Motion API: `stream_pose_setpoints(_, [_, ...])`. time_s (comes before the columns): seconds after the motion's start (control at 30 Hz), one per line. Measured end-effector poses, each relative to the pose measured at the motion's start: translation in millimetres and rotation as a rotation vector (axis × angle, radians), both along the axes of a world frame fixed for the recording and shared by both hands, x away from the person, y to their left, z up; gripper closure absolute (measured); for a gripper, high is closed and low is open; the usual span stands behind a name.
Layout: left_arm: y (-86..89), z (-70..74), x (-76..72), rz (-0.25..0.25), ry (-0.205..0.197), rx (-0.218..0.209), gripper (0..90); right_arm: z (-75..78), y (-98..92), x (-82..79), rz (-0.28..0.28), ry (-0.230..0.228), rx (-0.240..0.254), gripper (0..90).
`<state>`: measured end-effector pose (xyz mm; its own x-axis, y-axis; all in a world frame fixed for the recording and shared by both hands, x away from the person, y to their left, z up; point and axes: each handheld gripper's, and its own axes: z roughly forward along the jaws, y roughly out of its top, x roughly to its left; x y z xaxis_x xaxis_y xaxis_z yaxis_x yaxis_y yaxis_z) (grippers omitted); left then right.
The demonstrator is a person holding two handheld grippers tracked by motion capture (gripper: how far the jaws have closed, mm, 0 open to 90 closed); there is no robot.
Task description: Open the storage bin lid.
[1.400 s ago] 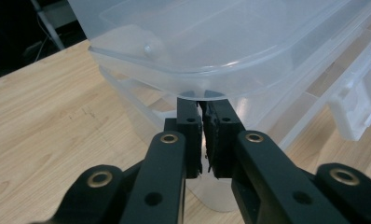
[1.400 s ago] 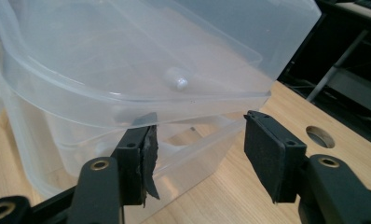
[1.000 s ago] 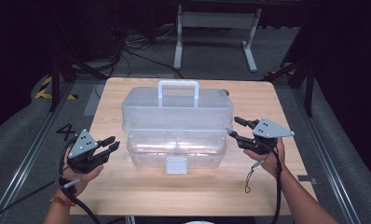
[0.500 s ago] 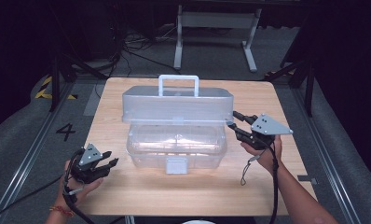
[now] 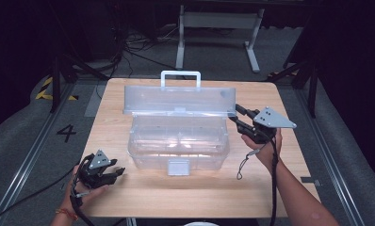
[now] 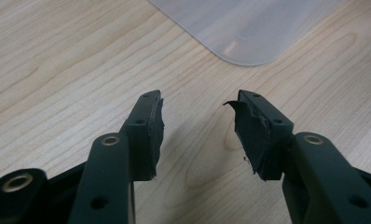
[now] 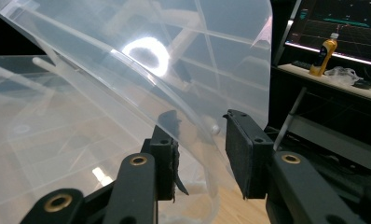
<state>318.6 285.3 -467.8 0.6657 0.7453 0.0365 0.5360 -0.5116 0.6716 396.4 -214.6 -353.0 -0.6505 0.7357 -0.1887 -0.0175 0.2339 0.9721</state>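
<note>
High view: clear box [image 5: 178, 143] sits mid-table [image 5: 129, 197], its lid [image 5: 178, 100] raised upright at the far side, white handle [image 5: 180, 75] on top, white latch [image 5: 178, 166] on the near wall. Right gripper [image 5: 234, 114] comes in from the right, arm stretched up from the near edge, hand [image 5: 262, 143] under the gripper body, jaws pointing left at the lid's right end with the lid edge between them; grey plate on top. Left gripper [image 5: 118, 173] lies low by the near left corner of the table, well apart from the box, hand [image 5: 82, 188] under it, jaws pointing right, nothing in them. Light wood table on a dark floor with cables, a white frame [image 5: 218, 28] at the far side, floor mark "4" at left. Left gripper view: the jaws have just been opening, parted over bare wood, released and empty; a rounded box corner [image 6: 249, 28] shows far ahead. Right gripper view: the jaws have just been closing, lid edge [image 7: 193, 130] between them; left pad [image 7: 167, 161] touches the plastic, right pad [image 7: 239, 149] stands clear, so no clamp on the lid. Behind, a monitor [image 7: 342, 23] and a yellow bottle [image 7: 326, 50] on a shelf at right.
</note>
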Motion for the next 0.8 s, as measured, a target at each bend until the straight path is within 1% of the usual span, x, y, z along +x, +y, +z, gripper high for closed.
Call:
stream_pose_setpoints(0.07, [0.3,-3.5,1.1,0.012,0.01,0.01,49.3,2.8,1.1,2.4,-0.011,-0.002,0.001,66.2])
stream_pose_setpoints(0.1, [0.9,-4.9,1.7,0.013,0.003,0.005,47.7,4.5,1.6,3.9,-0.017,-0.007,-0.004,66.5])
stream_pose_setpoints(0.13, [1.9,-6.6,1.2,0.024,0.018,-0.024,46.7,5.5,2.2,4.5,-0.021,-0.01,-0.006,66.8])
stream_pose_setpoints(0.17, [2.8,-7.4,0.9,0.04,0.03,-0.041,45.9,7.4,3.0,5.5,-0.028,-0.017,-0.019,67.3])
stream_pose_setpoints(0.2, [4.9,-7.9,2.2,0.035,0.013,-0.035,43.5,9.4,3.6,6.6,-0.037,-0.024,-0.033,68.0])
stream_pose_setpoints(0.23, [5.3,-9.2,1.5,0.048,0.015,-0.054,42.2,10.9,4.5,7.3,-0.044,-0.028,-0.038,68.5])
stream_pose_setpoints(0.27, [6.1,-10.2,1.9,0.046,0.007,-0.064,40.8,12.2,5.2,8.3,-0.052,-0.032,-0.044,68.7])
stream_pose_setpoints(0.3, [6.5,-10.9,1.2,0.048,0.012,-0.075,38.6,12.9,5.6,9.0,-0.055,-0.033,-0.045,69.1])
stream_pose_setpoints(0.33, [6.8,-12.0,1.0,0.044,0.001,-0.081,36.9,13.8,6.0,9.8,-0.06,-0.033,-0.044,69.4])
stream_pose_setpoints(0.4, [5.7,-12.2,0.4,0.042,0.004,-0.079,35.2,14.6,6.1,10.7,-0.064,-0.037,-0.048,69.8])
stream_pose_setpoints(0.43, [4.1,-12.3,0.7,0.027,-0.005,-0.055,33.1,16.1,7.5,12.0,-0.075,-0.038,-0.048,70.5])
stream_pose_setpoints(0.53, [3.1,-12.5,0.7,0.03,-0.003,-0.054,30.7,18.0,8.7,13.8,-0.089,-0.044,-0.046,71.3])
stream_pose_setpoints(0.6, [3.1,-12.3,0.8,0.029,0.0,-0.054,30.5,19.4,9.5,15.7,-0.102,-0.057,-0.045,72.7])
stream_pose_setpoints(0.73, [3.1,-12.4,1.2,0.03,-0.002,-0.053,30.0,22.1,12.4,19.7,-0.132,-0.059,-0.033,74.4])
stream_pose_setpoints(0.8, [3.0,-12.4,1.2,0.031,0.0,-0.054,29.8,23.6,14.0,21.5,-0.146,-0.053,-0.024,75.0])
